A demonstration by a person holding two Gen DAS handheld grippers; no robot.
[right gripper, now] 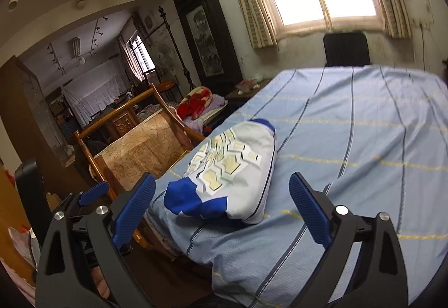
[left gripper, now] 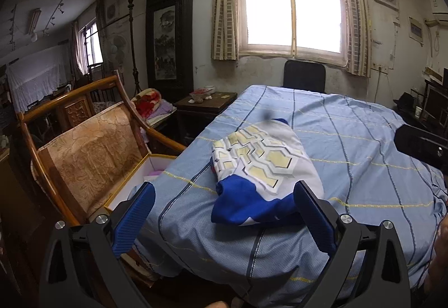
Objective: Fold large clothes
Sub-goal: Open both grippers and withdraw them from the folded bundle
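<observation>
A folded white and blue garment (left gripper: 260, 170) with a pale yellow hexagon print lies on the blue striped bed sheet (left gripper: 364, 156) near the bed's left edge. It also shows in the right wrist view (right gripper: 232, 170). My left gripper (left gripper: 224, 196) is open and empty, hovering just short of the garment's blue end. My right gripper (right gripper: 222, 187) is open and empty, also hovering just before the garment. The left gripper's blue pad (right gripper: 93, 191) shows at the left of the right wrist view.
A wooden chair (left gripper: 89, 151) with a tan cushion stands against the bed's left side. A dark side table (left gripper: 207, 103) and a black chair (left gripper: 304, 76) stand beyond the bed under the window. Cluttered shelves (left gripper: 431, 103) are at the right.
</observation>
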